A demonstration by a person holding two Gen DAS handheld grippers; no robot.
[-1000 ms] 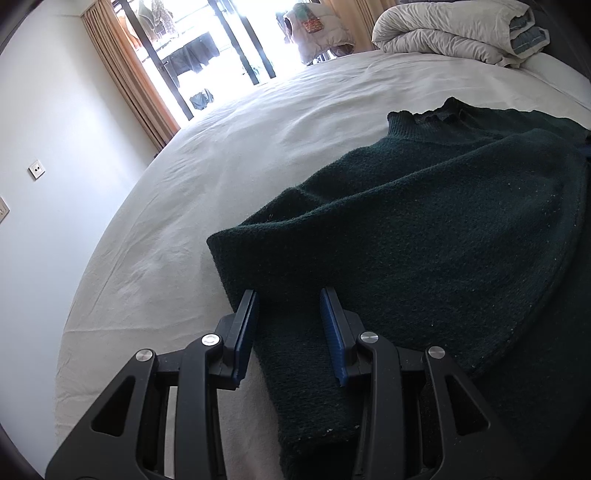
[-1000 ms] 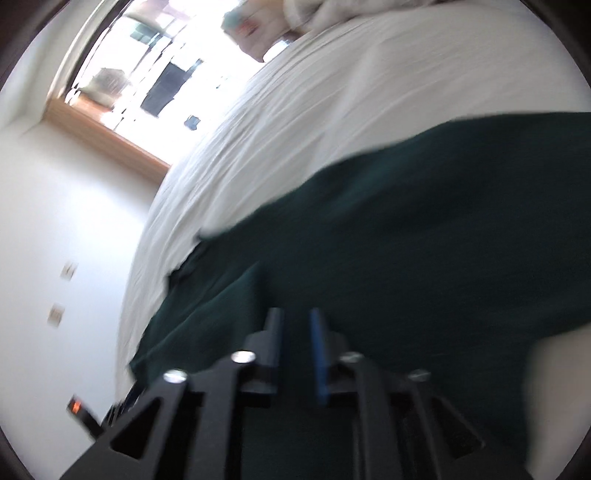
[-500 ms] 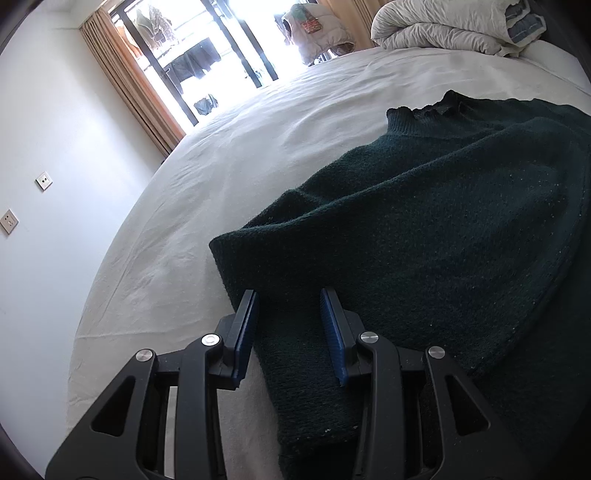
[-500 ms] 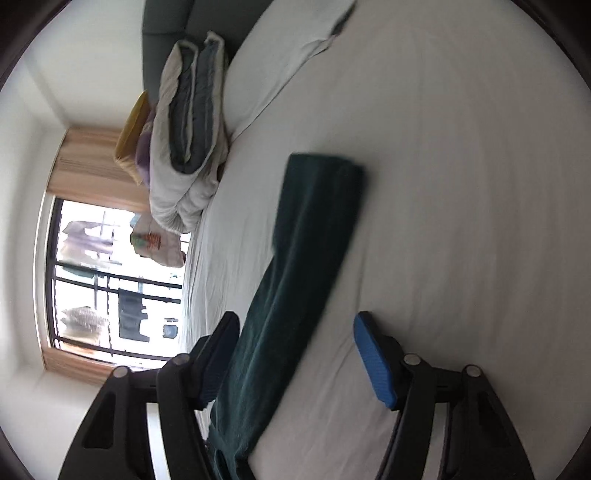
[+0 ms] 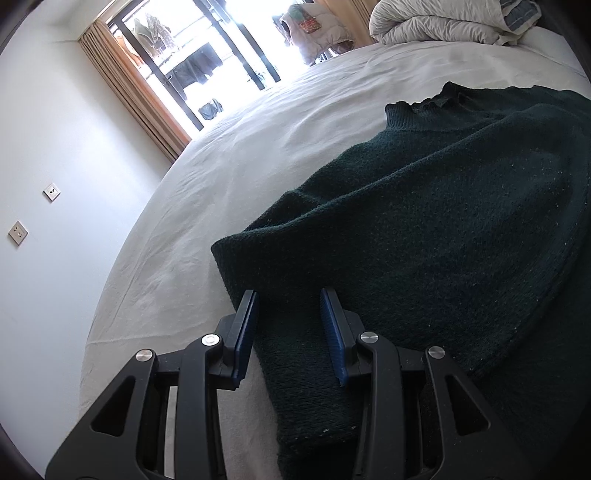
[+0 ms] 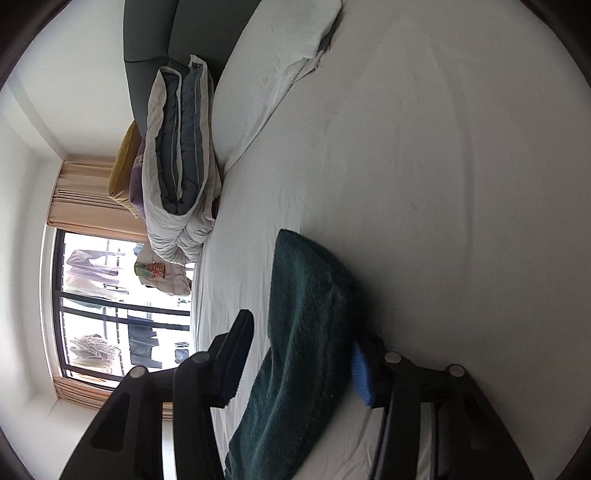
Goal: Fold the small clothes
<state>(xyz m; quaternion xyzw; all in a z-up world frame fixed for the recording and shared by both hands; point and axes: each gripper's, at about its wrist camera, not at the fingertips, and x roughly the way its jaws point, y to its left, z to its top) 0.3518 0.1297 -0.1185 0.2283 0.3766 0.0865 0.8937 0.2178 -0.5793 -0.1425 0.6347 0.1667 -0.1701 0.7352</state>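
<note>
A dark green knit sweater [image 5: 424, 221] lies on the white bed sheet [image 5: 229, 177], collar at the far end. My left gripper [image 5: 290, 310] is open, its blue pads on either side of the sweater's near left corner, low over the fabric. In the right wrist view, rolled on its side, a sleeve of the sweater [image 6: 306, 332] runs between the open fingers of my right gripper [image 6: 303, 339], which does not pinch it.
A folded grey-white duvet [image 5: 443, 18] lies at the head of the bed, also in the right wrist view [image 6: 177, 155], with a white pillow [image 6: 284, 55] beside it. A window with curtains [image 5: 122, 81] and a wall with sockets [image 5: 17, 232] stand to the left.
My right gripper has opened, let go of the fabric and rolled onto its side beside the sleeve. My left gripper has stayed open at the sweater's corner, shifting only slightly.
</note>
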